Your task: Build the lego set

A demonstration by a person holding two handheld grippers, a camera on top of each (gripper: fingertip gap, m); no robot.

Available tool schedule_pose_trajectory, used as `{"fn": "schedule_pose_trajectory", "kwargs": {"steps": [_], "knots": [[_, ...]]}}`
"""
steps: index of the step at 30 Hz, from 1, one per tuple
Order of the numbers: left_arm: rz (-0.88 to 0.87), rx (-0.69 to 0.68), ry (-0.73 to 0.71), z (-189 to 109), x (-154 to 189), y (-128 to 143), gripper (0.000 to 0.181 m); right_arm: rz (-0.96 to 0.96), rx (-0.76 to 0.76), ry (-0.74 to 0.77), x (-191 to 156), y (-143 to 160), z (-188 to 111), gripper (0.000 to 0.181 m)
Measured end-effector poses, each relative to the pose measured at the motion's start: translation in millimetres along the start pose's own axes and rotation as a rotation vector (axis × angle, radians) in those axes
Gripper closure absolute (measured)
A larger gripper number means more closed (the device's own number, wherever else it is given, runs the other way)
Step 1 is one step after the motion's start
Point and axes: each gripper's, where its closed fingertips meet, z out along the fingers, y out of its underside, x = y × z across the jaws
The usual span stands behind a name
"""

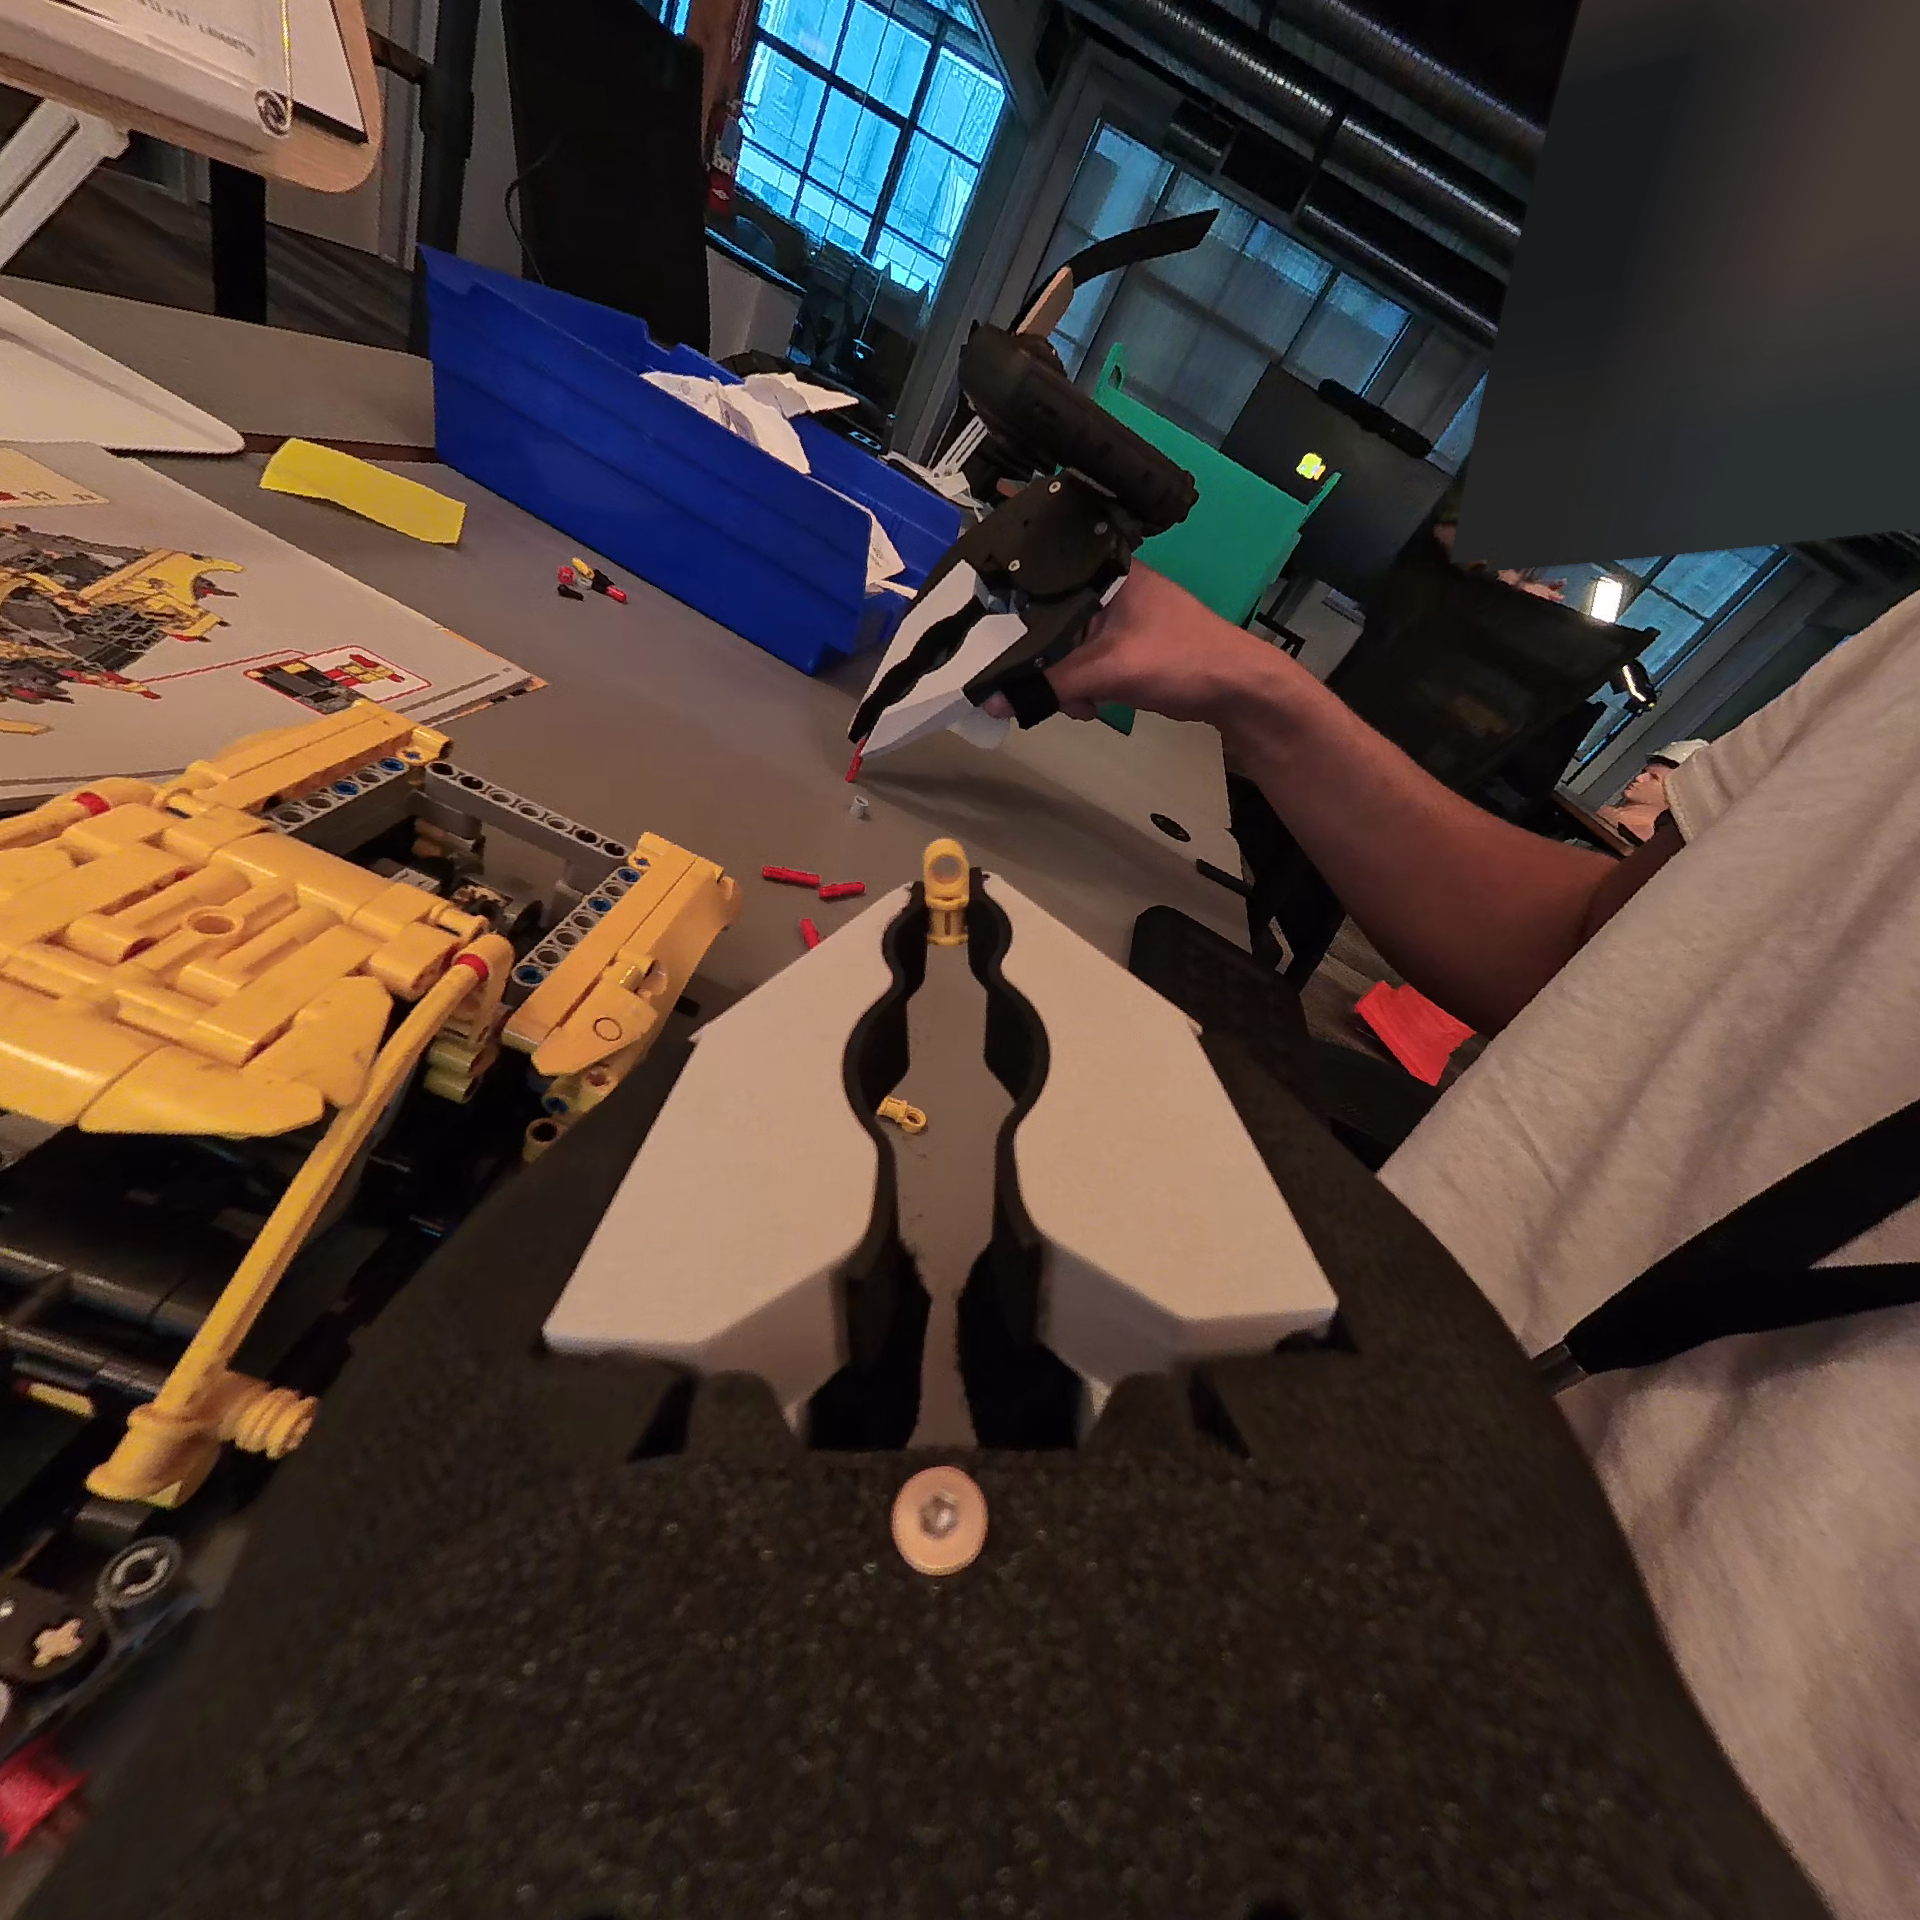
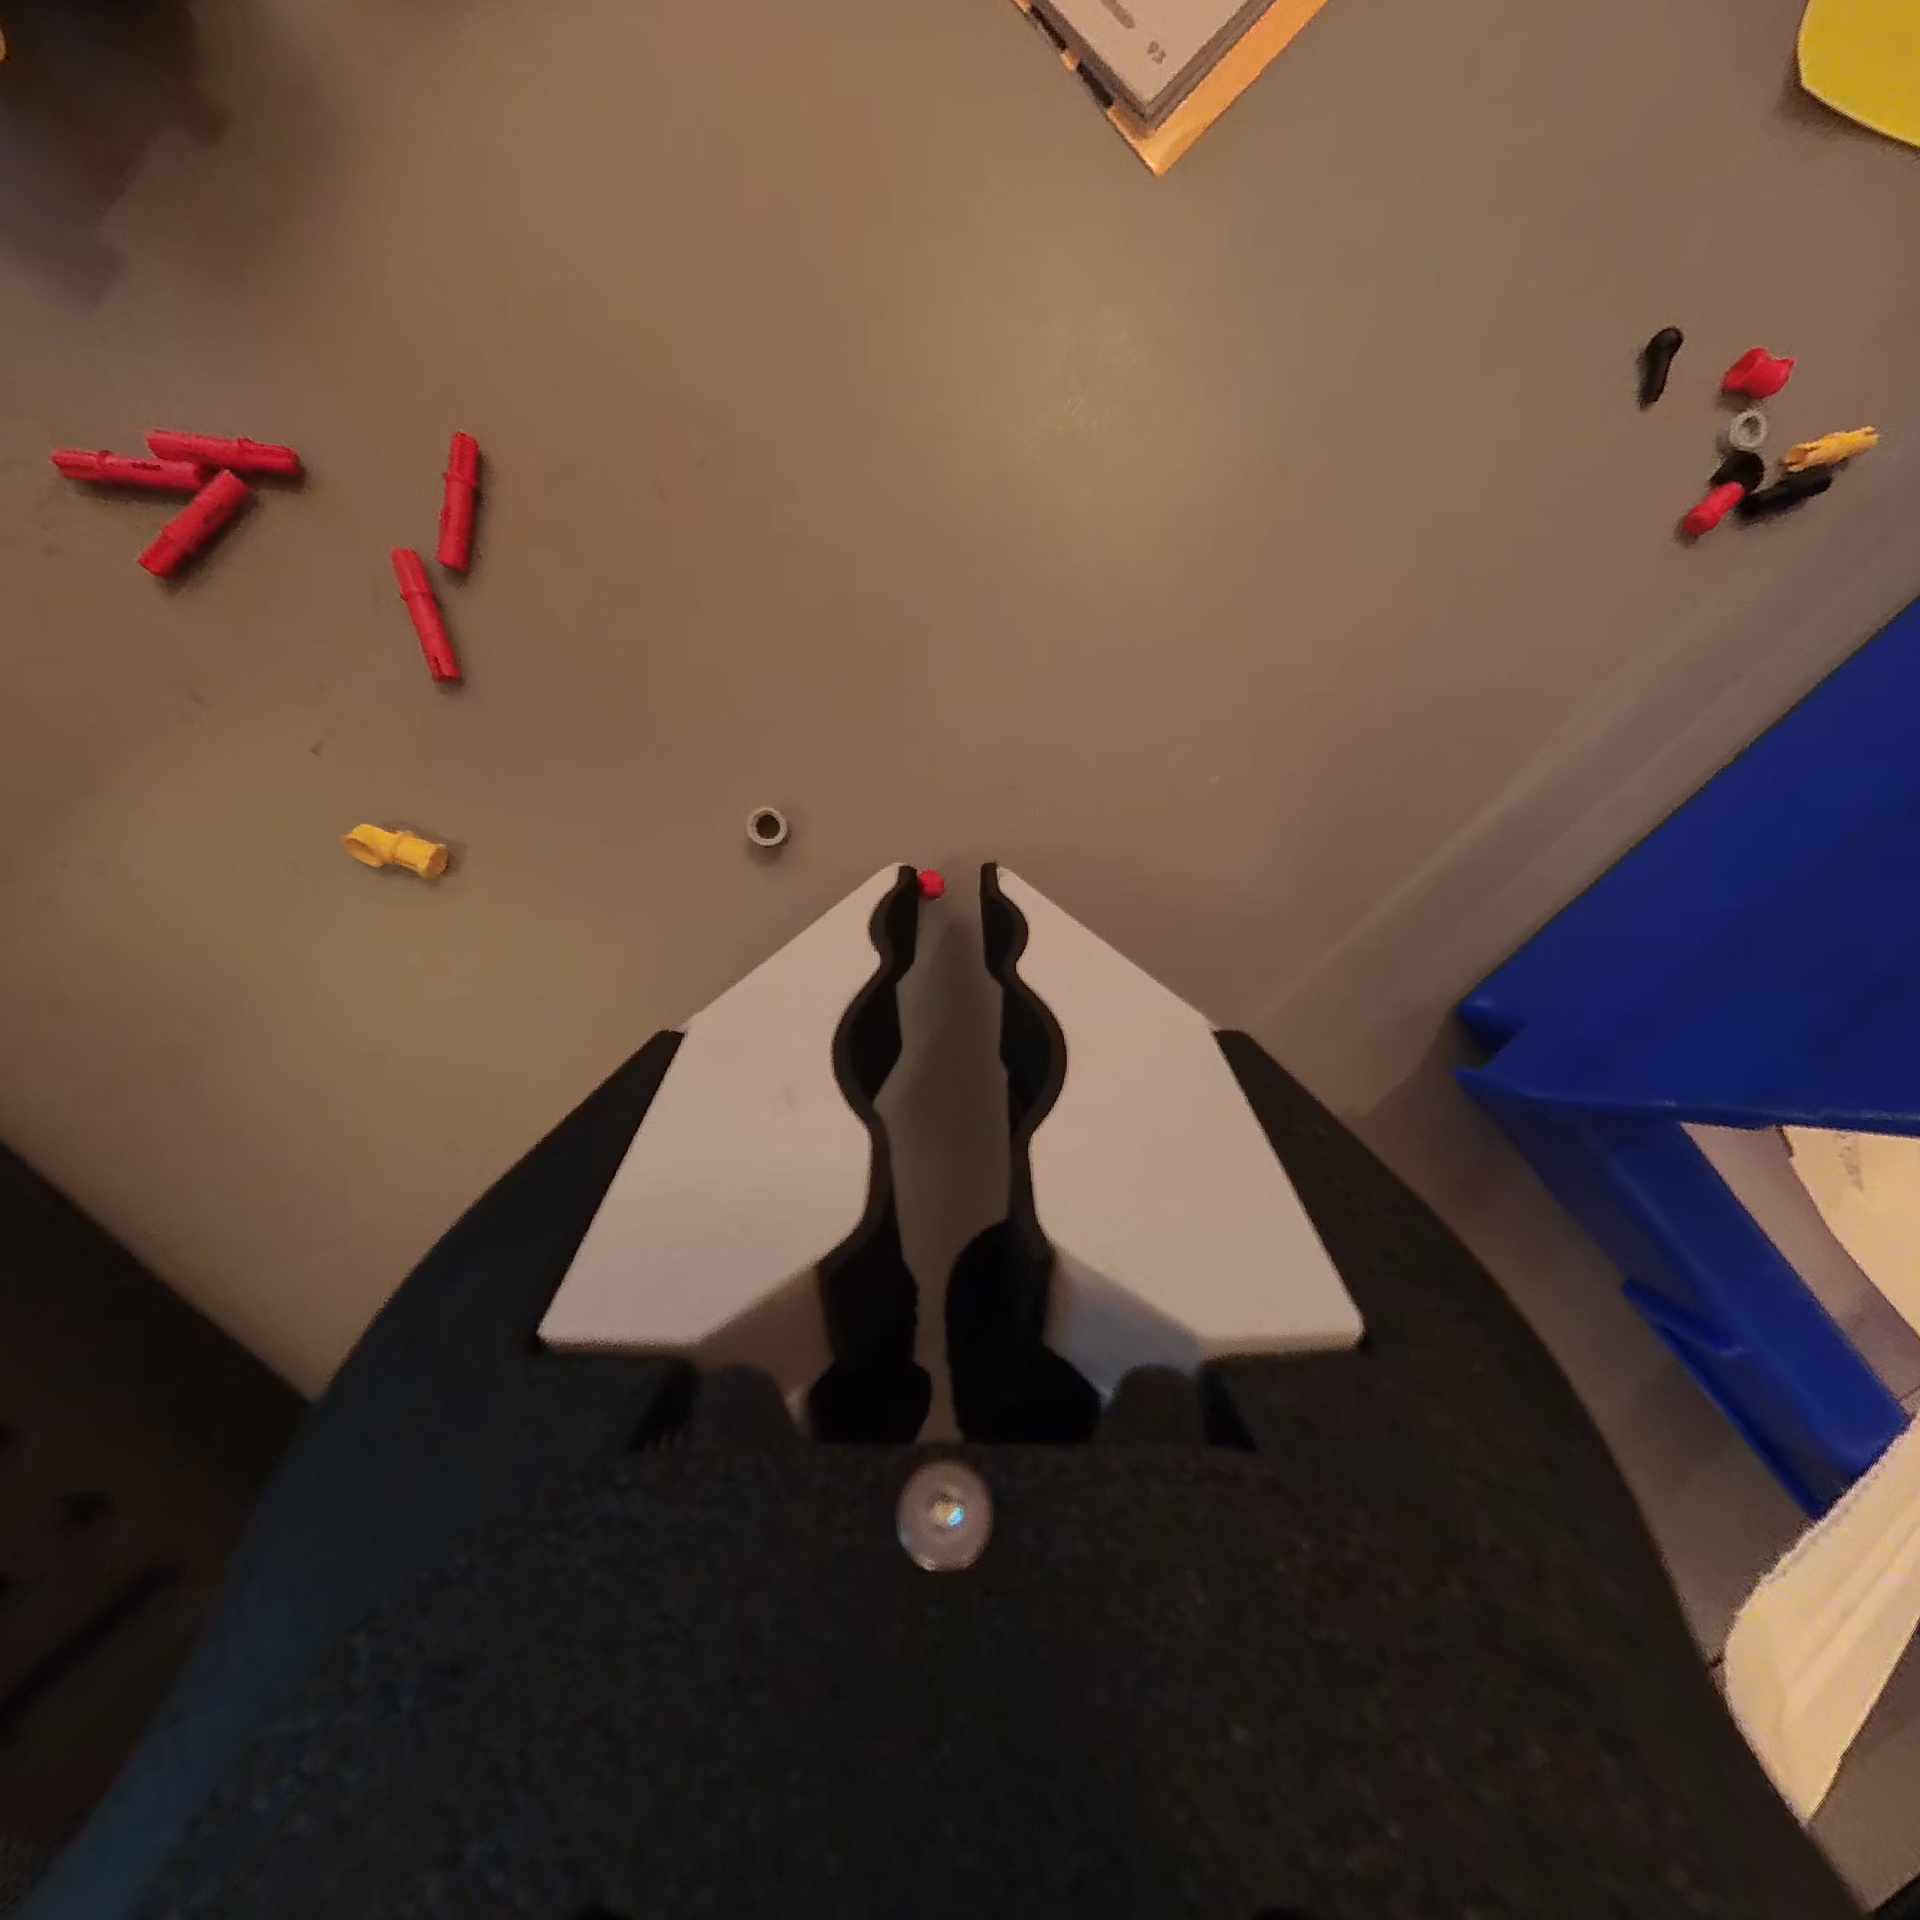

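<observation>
Red pin (image 2: 930, 883) at the right gripper (image 2: 940, 883)'s eleven o'clock fingertip (image 2: 899, 883), jaws parted, may drop; left gripper (image 1: 943, 896) pinches a yellow connector (image 1: 945, 883).

Left wrist view: table (image 1: 644, 717) carries the lego model (image 1: 260, 966) at near left; instruction booklet (image 1: 208, 623) just behind it; bin (image 1: 644, 488) farther back, centre (crumpled paper in it); small cluster of pins (image 1: 590, 582) between booklet and bin; loose pins (image 1: 816, 883) right of the model; bushing (image 1: 858, 807) just beyond them. Right wrist view: bin (image 2: 1714, 935) at right; bushing (image 2: 767, 828) centre; connector (image 2: 397, 849) left of it; pin scatter (image 2: 260, 509) far left; mixed cluster (image 2: 1756, 447) far right.
</observation>
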Motion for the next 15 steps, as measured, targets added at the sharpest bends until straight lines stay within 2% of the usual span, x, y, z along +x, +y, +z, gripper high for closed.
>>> {"fn": "schedule_pose_trajectory", "kwargs": {"steps": [15], "knots": [[0.002,0.0,-0.001,-0.3,0.2,0.1,0.175,-0.009,-0.029,-0.011,-3.7,4.1,3.6,0.168]]}}
